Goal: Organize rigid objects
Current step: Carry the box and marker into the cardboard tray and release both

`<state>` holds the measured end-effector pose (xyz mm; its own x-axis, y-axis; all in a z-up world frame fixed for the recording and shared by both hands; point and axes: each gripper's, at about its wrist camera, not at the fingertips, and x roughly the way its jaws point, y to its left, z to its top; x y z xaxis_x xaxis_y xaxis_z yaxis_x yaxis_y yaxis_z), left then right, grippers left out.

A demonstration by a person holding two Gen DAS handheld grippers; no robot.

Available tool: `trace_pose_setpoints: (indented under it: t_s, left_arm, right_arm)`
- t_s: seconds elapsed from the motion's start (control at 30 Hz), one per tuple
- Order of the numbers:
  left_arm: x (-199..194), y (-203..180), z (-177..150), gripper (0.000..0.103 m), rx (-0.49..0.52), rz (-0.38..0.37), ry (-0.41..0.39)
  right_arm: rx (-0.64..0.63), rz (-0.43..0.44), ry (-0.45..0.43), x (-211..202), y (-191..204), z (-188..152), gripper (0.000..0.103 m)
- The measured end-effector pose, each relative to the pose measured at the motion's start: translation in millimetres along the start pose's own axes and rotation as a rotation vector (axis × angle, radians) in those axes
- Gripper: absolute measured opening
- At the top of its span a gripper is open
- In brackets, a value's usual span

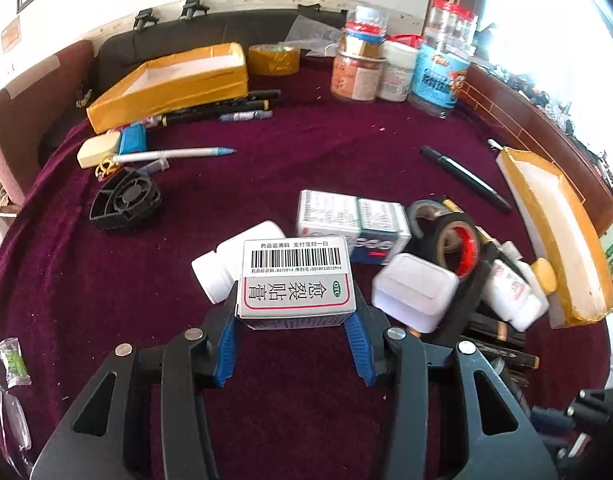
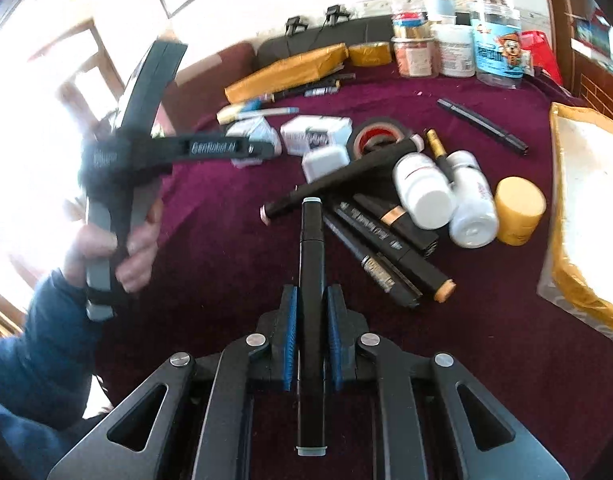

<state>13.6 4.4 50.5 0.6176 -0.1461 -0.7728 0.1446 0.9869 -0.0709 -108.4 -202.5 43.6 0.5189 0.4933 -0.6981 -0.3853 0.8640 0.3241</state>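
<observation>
My left gripper (image 1: 295, 312) is shut on a white medicine box (image 1: 296, 280) with a barcode and red-framed Chinese text, held above the purple cloth. Behind it lie a white bottle (image 1: 230, 264) and two more medicine boxes (image 1: 352, 222). My right gripper (image 2: 311, 312) is shut on a black marker (image 2: 311, 300) that runs lengthwise between the blue pads. In the right wrist view the left gripper (image 2: 250, 148) reaches in from the left, held in a hand. Ahead lies a heap of black markers (image 2: 386, 252), white bottles (image 2: 424, 192) and a yellow-capped bottle (image 2: 518, 210).
A yellow-taped tray (image 1: 174, 80) stands at the back left with pens beside it. A second yellow tray (image 1: 554, 232) lies at the right. Jars (image 1: 406, 60) stand at the back. A black fan part (image 1: 126, 202), tape rolls (image 1: 454, 236) and a white case (image 1: 416, 292) lie on the cloth.
</observation>
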Motion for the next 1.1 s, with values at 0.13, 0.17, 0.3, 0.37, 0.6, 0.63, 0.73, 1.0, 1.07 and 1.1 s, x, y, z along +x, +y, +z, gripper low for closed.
trace_pose_setpoints:
  t_s: [0.13,0.17,0.3,0.37,0.6,0.63,0.73,1.0,1.07,1.1]
  left_arm:
    - [-15.1,-19.6,7.5,0.045,0.026,-0.054,-0.004]
    - [-19.8,-26.6,9.8,0.045,0.038,-0.066,-0.009]
    - [-33.2,-65.0,22.6,0.045,0.101,-0.131,-0.022]
    - [-36.5,-91.5,32.1,0.045,0.138,-0.173,-0.020]
    - [-23.3,-190.8,67.2,0.045,0.234,-0.325,0.019]
    - [-18.8,-203.5,69.5,0.045,0.248,-0.340,0.033]
    - [4.3,-246.0,79.0,0.045,0.295,-0.359,0.058]
    - [77.3,-301.3,89.6,0.045,0.301,-0.340,0.172]
    - [83.0,-305.6,88.1,0.045,0.298,-0.344,0.178]
    - [86.5,-308.7,86.9,0.045,0.304,-0.341,0.179]
  right_arm:
    - [0.060,0.018,-0.077,-25.6,-18.0,8.7,0.013]
    - [0.076,0.013,-0.097,-32.9,-24.4,12.2,0.013]
    - [0.142,-0.046,-0.181,-63.2,-52.4,32.6,0.013]
    - [0.188,-0.080,-0.226,-77.3,-69.6,47.5,0.013]
    - [0.408,-0.155,-0.300,-105.4,-151.8,96.6,0.013]
    - [0.426,-0.172,-0.292,-104.1,-161.3,103.9,0.013]
    - [0.529,-0.188,-0.284,-97.1,-204.7,121.4,0.013]
    - [0.691,-0.207,-0.184,-61.5,-292.1,123.3,0.013]
    - [0.690,-0.200,-0.163,-54.4,-301.3,119.6,0.013]
    - [0.683,-0.191,-0.154,-52.1,-304.1,118.9,0.013]
